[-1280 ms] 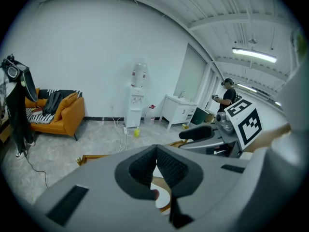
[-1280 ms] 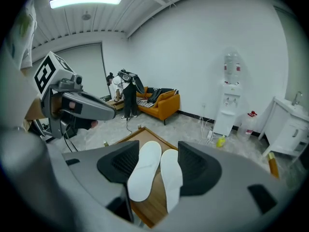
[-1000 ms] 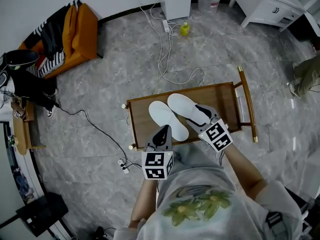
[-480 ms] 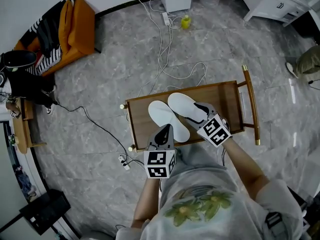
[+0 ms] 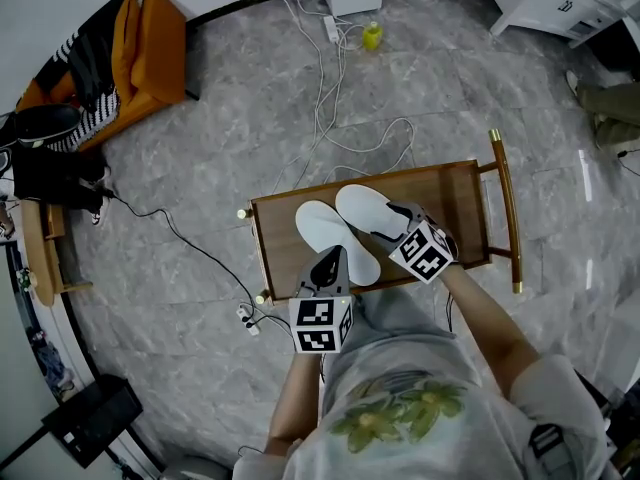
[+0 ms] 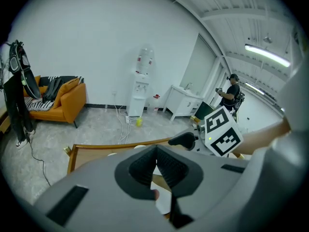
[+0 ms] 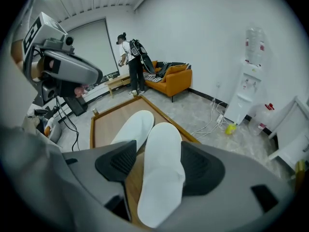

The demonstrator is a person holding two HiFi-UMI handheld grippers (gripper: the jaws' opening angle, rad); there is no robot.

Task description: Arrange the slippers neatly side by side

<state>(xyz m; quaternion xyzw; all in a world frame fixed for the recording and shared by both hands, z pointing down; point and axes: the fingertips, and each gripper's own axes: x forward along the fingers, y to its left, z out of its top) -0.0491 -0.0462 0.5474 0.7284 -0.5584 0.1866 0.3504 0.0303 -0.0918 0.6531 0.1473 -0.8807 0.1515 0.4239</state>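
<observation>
Right gripper (image 7: 157, 164): jaws wide, just been opening, straddling heel of one white slipper (image 5: 365, 210), pads clear of it. Second slipper (image 5: 325, 230) touching alongside, mid wooden tray table (image 5: 462, 208). Left gripper (image 6: 157, 164) at near edge: jaws together.

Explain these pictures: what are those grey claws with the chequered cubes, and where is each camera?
No robot: a person holds a two-jaw gripper in each hand; the cubes belong to them. The head view comes from a camera on the person's head, looking down; each gripper view from one riding on that gripper. On the wooden tray table lie two white slippers, left slipper and right slipper, askew and touching. The left gripper is shut and empty. The right gripper is open, its jaws having just been opening, with the right slipper between them, unsqueezed.
</observation>
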